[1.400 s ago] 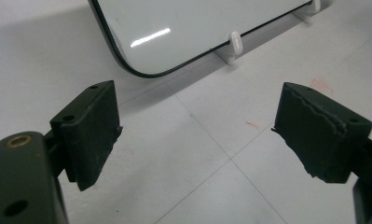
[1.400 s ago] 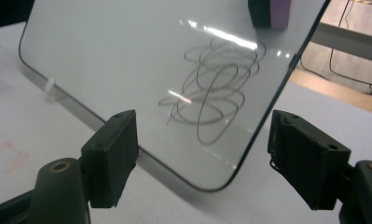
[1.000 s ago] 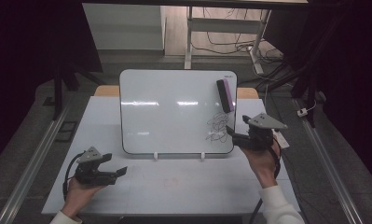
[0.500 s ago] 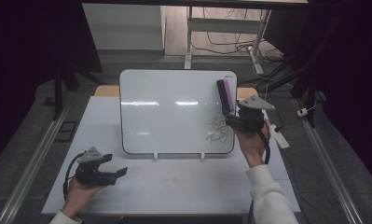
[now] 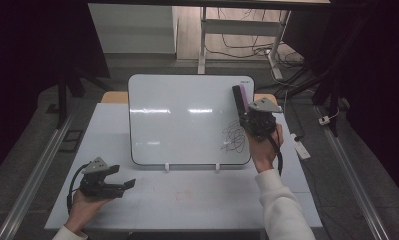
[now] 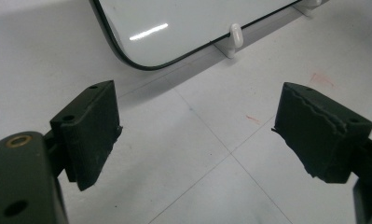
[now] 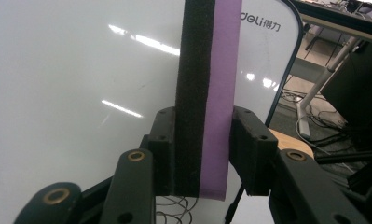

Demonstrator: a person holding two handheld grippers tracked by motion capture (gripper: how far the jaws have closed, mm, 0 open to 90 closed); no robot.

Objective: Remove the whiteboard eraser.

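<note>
Right gripper [image 5: 243, 107] is up at the whiteboard [image 5: 187, 120] now, near its right edge, and its jaws have just been closing; in the right gripper view they press on both flat sides of the eraser [image 7: 206, 93], black felt on one face, purple on the other. The eraser [image 5: 239, 100] stands on end, upright in the grip, its upper part rising well above the pads. Just below it on the board sits a dark scribble [image 5: 233, 136], a loose tangle of pen loops low on the right side. The whiteboard leans back on two small white clips [image 5: 167, 167] at its bottom edge, standing on the pale table [image 5: 187, 200].

Over at the near left corner, the left gripper [image 5: 123, 184] is low by the tabletop in the person's hand, well apart from the board. Left gripper view: its two black pads [image 6: 93, 130] stand wide, bare table between them, and the board's rounded corner [image 6: 127, 60] is just ahead
</note>
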